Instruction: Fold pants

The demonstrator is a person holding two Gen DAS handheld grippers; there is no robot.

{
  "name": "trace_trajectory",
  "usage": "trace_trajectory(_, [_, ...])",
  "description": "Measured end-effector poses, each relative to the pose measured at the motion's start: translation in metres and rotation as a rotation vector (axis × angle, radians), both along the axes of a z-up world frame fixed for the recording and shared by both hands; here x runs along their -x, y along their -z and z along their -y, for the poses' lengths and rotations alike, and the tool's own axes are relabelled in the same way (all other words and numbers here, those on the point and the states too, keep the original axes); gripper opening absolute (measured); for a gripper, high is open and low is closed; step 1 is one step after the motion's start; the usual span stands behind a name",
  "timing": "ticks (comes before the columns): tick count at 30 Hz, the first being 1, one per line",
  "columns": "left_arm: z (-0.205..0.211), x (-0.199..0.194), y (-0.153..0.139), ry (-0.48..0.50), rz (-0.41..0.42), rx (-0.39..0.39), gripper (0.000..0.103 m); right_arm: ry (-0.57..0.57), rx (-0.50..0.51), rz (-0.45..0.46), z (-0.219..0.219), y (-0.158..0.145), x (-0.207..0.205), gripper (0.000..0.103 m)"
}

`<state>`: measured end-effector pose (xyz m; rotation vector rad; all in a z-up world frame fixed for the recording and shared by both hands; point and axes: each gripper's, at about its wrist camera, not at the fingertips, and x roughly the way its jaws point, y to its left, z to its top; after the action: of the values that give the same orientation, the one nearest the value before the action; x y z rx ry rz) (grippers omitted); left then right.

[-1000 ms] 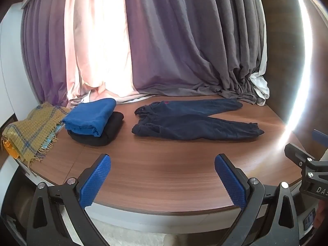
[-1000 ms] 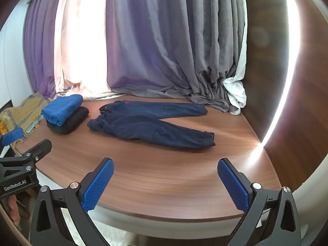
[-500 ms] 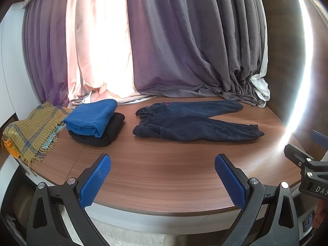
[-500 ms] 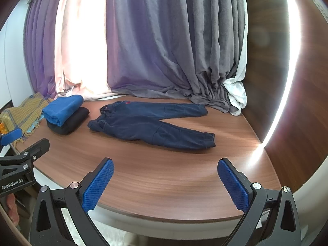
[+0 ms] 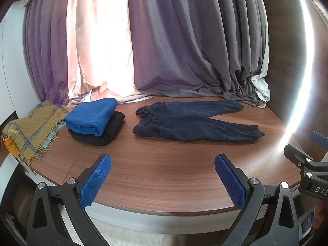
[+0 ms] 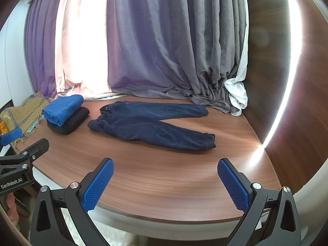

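Pants (image 5: 194,123) in dark navy lie flat and unfolded on the wooden table (image 5: 164,174), and every place below is given from them. Their waistband is at the left end and the two legs run out to the right, spread slightly apart, the nearer leg ending in a gathered cuff. Just left of the waistband sits a stack of folded clothes: a blue garment (image 5: 90,116) on top of a black one (image 5: 102,133). Further left, a mustard plaid blanket (image 5: 30,129) drapes over the table edge. Behind the pants, grey-purple curtains (image 5: 184,41) hang down and bunch on the table's far side.

You hold your left gripper (image 5: 163,181) well short of the pants, above the near table edge, its blue-padded fingers spread wide with nothing between them. Your right gripper (image 6: 165,184) hovers the same way, short of the nearer leg, also spread wide and gripping nothing. Neither tool touches the fabric.
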<state>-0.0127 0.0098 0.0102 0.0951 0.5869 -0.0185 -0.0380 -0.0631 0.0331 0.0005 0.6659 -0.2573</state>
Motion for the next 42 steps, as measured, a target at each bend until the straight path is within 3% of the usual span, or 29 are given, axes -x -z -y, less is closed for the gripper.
trace_trajectory(42, [-0.019,-0.013,-0.001,-0.004,0.001,0.008,0.103,-0.013,0.01,-0.011,-0.007,0.005,-0.01,0.102])
